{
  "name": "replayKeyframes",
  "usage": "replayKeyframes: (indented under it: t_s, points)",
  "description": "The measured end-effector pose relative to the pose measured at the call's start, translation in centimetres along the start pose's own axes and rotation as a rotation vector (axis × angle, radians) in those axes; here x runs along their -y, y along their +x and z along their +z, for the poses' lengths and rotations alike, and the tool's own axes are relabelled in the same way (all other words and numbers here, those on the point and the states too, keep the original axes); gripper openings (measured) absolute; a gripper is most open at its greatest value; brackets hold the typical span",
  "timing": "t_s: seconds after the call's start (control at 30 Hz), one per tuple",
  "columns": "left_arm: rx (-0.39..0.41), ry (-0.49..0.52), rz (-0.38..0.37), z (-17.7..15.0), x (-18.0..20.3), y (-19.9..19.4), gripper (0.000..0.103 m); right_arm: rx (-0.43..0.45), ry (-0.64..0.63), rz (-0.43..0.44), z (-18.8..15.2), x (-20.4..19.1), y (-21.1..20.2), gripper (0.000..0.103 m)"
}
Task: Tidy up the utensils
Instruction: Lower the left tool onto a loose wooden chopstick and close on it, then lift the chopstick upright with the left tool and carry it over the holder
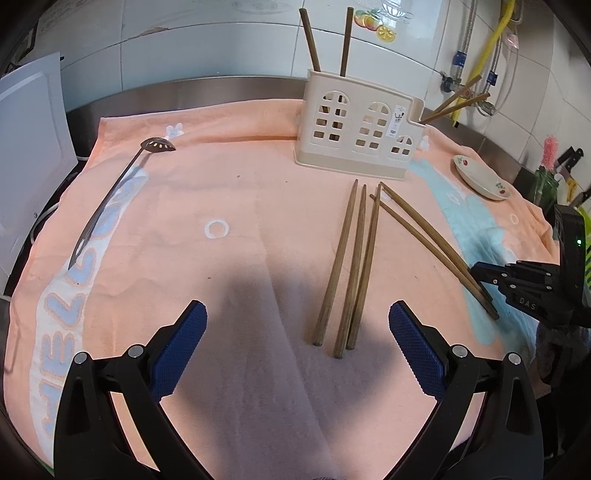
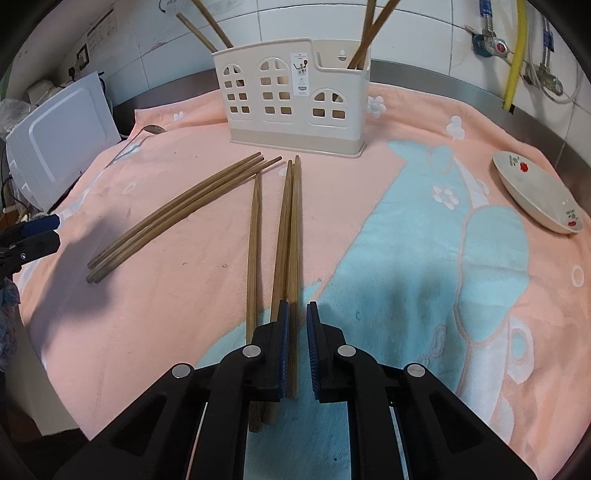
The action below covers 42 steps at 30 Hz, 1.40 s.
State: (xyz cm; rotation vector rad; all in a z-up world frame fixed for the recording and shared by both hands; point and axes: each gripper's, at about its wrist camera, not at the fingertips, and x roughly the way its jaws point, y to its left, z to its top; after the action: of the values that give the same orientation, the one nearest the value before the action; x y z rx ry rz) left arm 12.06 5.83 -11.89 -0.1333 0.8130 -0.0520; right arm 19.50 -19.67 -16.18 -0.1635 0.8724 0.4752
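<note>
Four chopsticks already stand in the cream utensil holder. My right fingers are nearly closed on one chopstick lying on the towel-covered surface; my left fingers hang wide, empty. Four chopsticks and the slotted spoon remain.

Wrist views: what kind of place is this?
Most likely a home kitchen counter: tiled wall with gas or water pipework, a steel counter edge, and a cream utensil holder with chopsticks on a towel.

Home kitchen: tiled wall, gas hose.
</note>
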Motion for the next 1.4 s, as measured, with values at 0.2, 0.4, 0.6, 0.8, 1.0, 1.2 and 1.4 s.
replayKeyframes:
  t_s: [0.2,0.4,0.6,0.8,1.0,1.2,1.4]
  points:
    - [-0.002,0.005,0.001,-0.1,0.1,0.1,0.098,-0.008,-0.043,-0.024,-0.2,-0.6,0.4,0.009]
    - [-0.004,0.006,0.001,0.0,0.2,0.3,0.096,-0.003,-0.040,-0.028,-0.1,-0.5,0.5,0.008]
    - [-0.023,0.035,-0.018,0.3,0.8,1.3,0.063,0.006,-0.018,-0.026,-0.3,-0.2,0.3,0.006]
    - [-0.058,0.094,-0.049,0.6,2.2,3.0,0.031,0.021,-0.002,-0.027,-0.3,0.1,-0.6,0.006]
    - [-0.090,0.122,-0.053,1.0,2.8,5.0,0.016,0.048,0.001,-0.024,-0.1,0.0,-1.8,0.006]
    - [-0.119,0.128,-0.051,1.0,2.8,6.5,0.012,0.066,0.000,-0.017,0.1,-0.1,-2.6,0.006]
    - [-0.127,0.125,-0.049,1.1,2.7,7.1,0.012,0.077,-0.001,-0.016,0.4,-0.1,-3.1,0.006]
